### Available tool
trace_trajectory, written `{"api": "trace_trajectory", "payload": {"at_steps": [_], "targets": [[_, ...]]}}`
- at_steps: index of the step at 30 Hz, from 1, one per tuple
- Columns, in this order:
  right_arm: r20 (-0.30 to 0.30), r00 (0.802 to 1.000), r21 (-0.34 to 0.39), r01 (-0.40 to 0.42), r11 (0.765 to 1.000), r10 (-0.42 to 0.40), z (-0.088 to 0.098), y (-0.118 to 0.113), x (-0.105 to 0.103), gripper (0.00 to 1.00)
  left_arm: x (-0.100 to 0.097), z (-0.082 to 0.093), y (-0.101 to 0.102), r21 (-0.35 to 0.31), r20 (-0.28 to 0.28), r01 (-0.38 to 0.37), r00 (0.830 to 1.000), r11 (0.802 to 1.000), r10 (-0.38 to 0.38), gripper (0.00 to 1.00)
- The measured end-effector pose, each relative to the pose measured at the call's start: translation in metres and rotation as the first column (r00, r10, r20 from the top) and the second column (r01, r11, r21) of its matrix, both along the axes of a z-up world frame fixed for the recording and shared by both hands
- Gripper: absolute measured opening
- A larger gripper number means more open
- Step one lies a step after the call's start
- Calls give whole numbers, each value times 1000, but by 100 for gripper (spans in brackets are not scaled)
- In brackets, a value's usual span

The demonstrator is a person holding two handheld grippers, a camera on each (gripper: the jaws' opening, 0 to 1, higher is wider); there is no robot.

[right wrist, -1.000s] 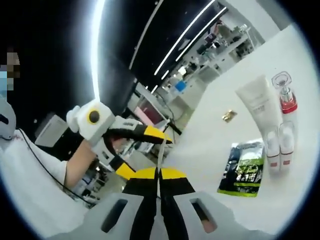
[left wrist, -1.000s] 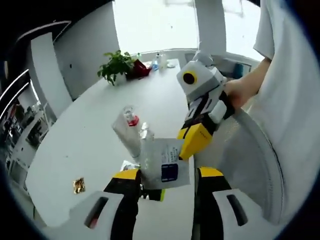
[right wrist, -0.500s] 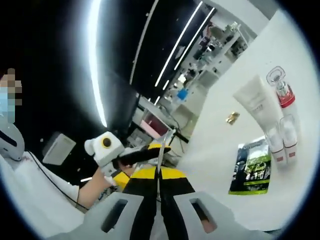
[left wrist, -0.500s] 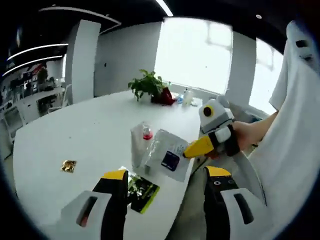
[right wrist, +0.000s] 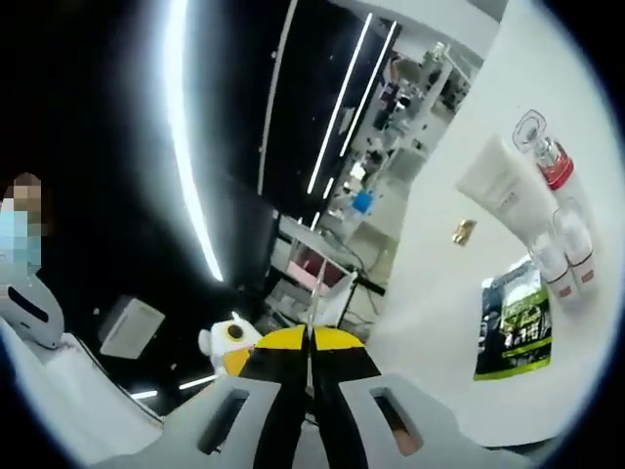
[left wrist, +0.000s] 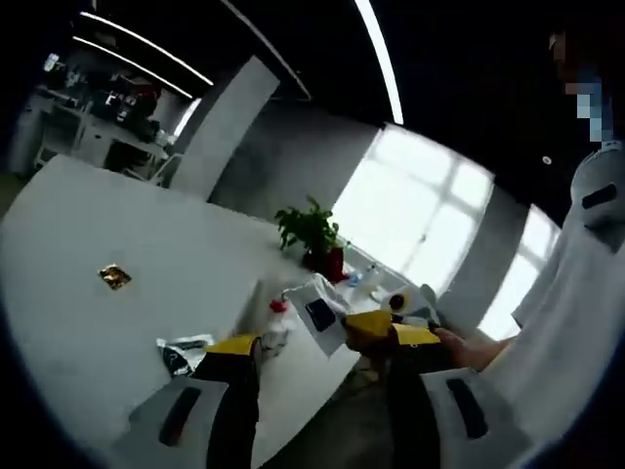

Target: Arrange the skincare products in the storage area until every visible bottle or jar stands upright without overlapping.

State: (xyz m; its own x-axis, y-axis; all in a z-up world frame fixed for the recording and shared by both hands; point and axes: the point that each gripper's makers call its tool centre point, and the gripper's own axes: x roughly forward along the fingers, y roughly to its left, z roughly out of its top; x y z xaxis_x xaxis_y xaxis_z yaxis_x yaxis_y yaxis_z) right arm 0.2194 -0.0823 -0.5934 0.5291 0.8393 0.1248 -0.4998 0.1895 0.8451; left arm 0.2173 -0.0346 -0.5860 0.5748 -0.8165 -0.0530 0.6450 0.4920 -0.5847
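Moved: you lifted the sachet [left wrist: 320, 315] away from the left gripper [left wrist: 314, 363], fingers open, empty.
Right gripper [right wrist: 310, 344]: fingers pinch its edge, clearing the surface [left wrist: 78, 244].

The right gripper [right wrist: 309, 360] has its yellow-tipped jaws pressed together on a thin clear packet [right wrist: 314, 293], seen edge-on and rising straight up from between them. Low on the left, the left gripper [right wrist: 234, 344] shows, white with yellow parts. The white tabletop [right wrist: 439, 322] fills the right side. On it lie a white tube [right wrist: 500, 186], a red-capped bottle [right wrist: 545, 156] beside it, two small bottles [right wrist: 564, 256], a green-and-black sachet [right wrist: 513, 320] and a small gold wrapper [right wrist: 464, 232].
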Motion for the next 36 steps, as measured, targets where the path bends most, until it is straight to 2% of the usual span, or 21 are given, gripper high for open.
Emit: {"api": "trace_trajectory", "payload": {"at_steps": [2,6,9,12,17,19,22,24,28,31,36], "targets": [[-5,1000,10,-6,1000,6,0,2,-1,1,-1,2,0,-53,-20,-24,1000,998,23,43],[-14,1000,35,-8,999,9,1,6,-3,1,-1,-2,2,-103,-65,-56,997,993,50,32],[-17,1000,76,0,997,2,7,6,-2,1,-5,-2,0,-150,-95,-54,995,987,40,24],[-15,1000,85,2,996,-1,9,7,-2,1,-7,0,-3,-187,-119,-54,992,981,32,20],[-19,1000,92,3,996,-1,9,10,-3,1,-7,4,-7,-222,-129,-72,991,972,44,11],[-21,1000,93,4,996,-2,9,10,-2,1,-5,2,-7,-233,-153,-87,987,969,52,10],[-20,1000,83,-1,997,2,9,12,-3,1,-6,1,-7,-224,-163,-85,985,971,49,4],[-21,1000,81,-3,997,5,9,13,-4,1,-6,-1,-6,-214,-169,-91,984,972,55,3],[-19,1000,81,-3,997,5,10,14,-4,2,-7,0,-6,-243,-195,-98,979,965,50,2],[-14,1000,81,-11,997,12,12,15,-6,5,-8,6,-3,-299,-220,-97,975,949,30,2],[7,999,58,-33,998,32,14,13,-5,12,-11,7,3,-274,-223,-87,974,958,24,2]]}}
